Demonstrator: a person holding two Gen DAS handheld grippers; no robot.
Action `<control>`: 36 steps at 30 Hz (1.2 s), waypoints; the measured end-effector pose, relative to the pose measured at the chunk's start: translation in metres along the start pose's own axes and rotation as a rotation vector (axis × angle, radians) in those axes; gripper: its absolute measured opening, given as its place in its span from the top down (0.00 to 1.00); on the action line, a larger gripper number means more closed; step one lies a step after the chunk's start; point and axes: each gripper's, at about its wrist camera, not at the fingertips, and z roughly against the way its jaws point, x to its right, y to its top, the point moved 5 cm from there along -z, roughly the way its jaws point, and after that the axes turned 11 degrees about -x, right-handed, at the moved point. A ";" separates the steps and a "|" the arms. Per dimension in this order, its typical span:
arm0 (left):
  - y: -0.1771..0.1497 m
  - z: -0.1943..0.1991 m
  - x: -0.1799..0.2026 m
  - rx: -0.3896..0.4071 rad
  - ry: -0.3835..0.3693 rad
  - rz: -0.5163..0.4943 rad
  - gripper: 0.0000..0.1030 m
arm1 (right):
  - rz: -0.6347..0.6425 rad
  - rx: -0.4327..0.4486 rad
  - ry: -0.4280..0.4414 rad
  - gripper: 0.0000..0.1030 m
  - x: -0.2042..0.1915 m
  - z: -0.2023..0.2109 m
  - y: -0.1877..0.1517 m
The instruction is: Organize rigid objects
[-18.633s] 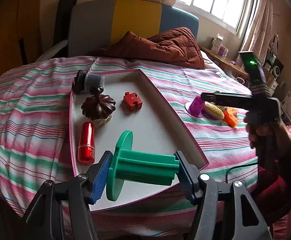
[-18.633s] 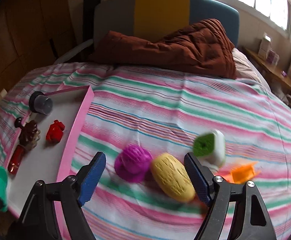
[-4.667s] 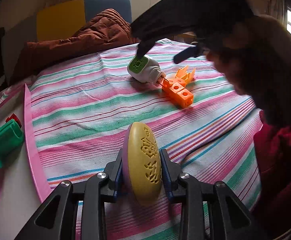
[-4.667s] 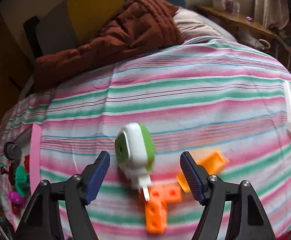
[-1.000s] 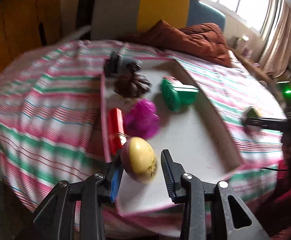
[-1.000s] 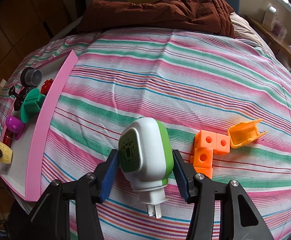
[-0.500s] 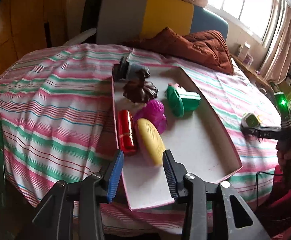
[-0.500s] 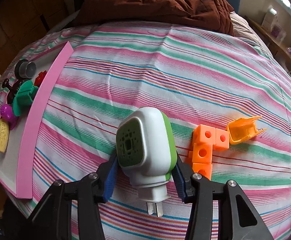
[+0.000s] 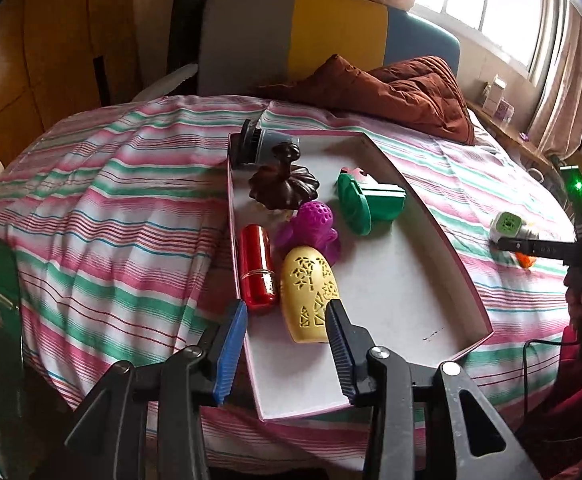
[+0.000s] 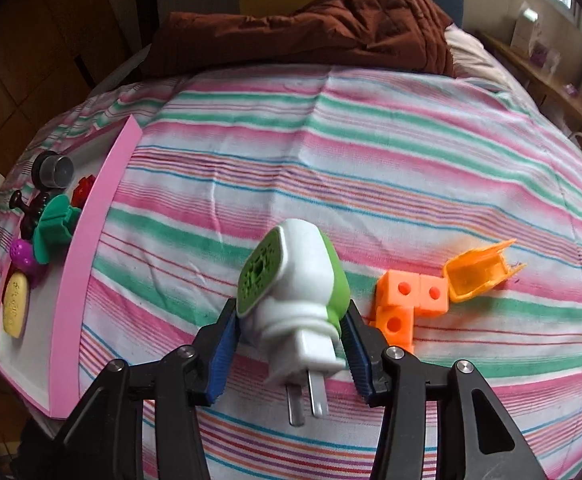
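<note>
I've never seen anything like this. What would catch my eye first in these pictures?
Probably the white-and-green plug-in device clamped in the right gripper, prongs toward the camera, above the striped bedcover. Next, the pink-rimmed tray on the bed, crowded with toys: a yellow oval piece lies just ahead of the open left gripper, beside a red cylinder.
</note>
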 end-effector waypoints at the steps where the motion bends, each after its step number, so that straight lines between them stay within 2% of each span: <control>1: 0.000 0.000 0.001 0.000 -0.001 -0.002 0.60 | 0.004 0.005 -0.012 0.53 0.000 0.001 0.000; 7: -0.001 0.002 0.007 -0.002 0.010 -0.020 0.60 | 0.018 0.010 -0.019 0.54 -0.001 0.004 0.002; 16: -0.002 0.003 0.007 0.001 0.010 -0.026 0.60 | 0.021 -0.032 -0.044 0.56 -0.002 -0.004 -0.003; 19: -0.003 0.003 0.005 0.001 0.008 -0.023 0.60 | -0.004 -0.024 -0.025 0.57 0.000 0.001 -0.002; 21: -0.003 0.003 0.003 0.001 0.005 -0.019 0.60 | -0.026 -0.007 -0.003 0.61 -0.001 0.010 -0.002; 22: -0.003 0.003 0.002 0.001 0.003 -0.015 0.60 | -0.031 0.001 0.007 0.82 -0.002 0.014 -0.001; 23: -0.003 0.003 0.000 0.002 0.001 -0.009 0.60 | -0.041 0.005 0.030 0.94 -0.004 0.020 -0.002; 25: -0.003 0.002 -0.001 0.002 -0.003 -0.003 0.60 | -0.044 0.021 0.051 0.94 -0.011 0.029 -0.002; 28: -0.005 0.001 -0.002 -0.004 -0.010 0.001 0.60 | -0.007 0.015 -0.012 0.94 -0.020 0.029 -0.003; 30: -0.006 0.001 -0.002 -0.001 -0.017 -0.002 0.60 | -0.037 -0.012 -0.018 0.94 -0.015 0.020 -0.004; 33: -0.007 0.003 -0.003 0.005 -0.018 -0.003 0.60 | -0.070 -0.006 0.005 0.91 -0.005 0.018 -0.006; 34: -0.006 0.003 -0.004 0.007 -0.019 0.001 0.60 | -0.082 -0.007 0.012 0.78 -0.002 0.018 -0.007; 35: -0.006 0.003 -0.004 0.006 -0.021 0.005 0.60 | -0.099 -0.004 0.013 0.59 0.002 0.019 -0.006; 36: -0.006 0.003 -0.005 0.005 -0.024 0.009 0.60 | -0.107 0.007 0.010 0.51 0.004 0.021 -0.004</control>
